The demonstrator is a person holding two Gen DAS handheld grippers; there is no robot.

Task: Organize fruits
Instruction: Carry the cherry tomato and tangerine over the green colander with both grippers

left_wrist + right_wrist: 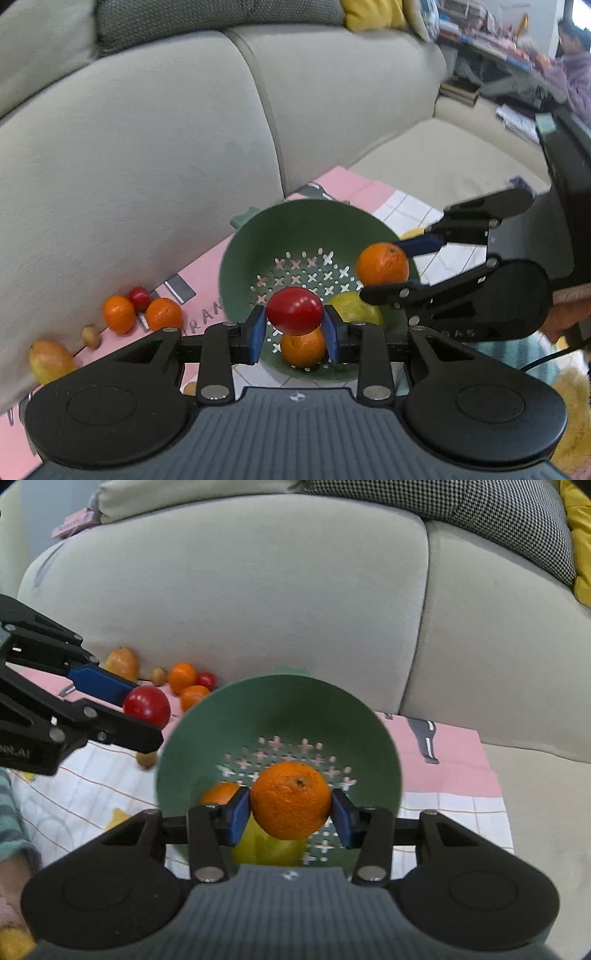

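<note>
Left claw (294, 328) angled down pinching red fruit (294, 309), right claw (290, 812) pinching orange (290, 799), over green colander (221, 716)

a big light grey sofa (166, 122) is filling the back of both views, and its seat cushions (258, 590) are standing just behind the cloth. a pink and white checked cloth (454, 775) is lying flat before the sofa. a black and white houndstooth cushion (480, 520) is resting on top of the sofa back, and a yellow cushion (373, 13) is sitting beside it. far at the right in the left wrist view, a person in a lilac top (576, 70) is sitting at a long table (506, 55) with many small things on it, too blurred for telling.
</note>
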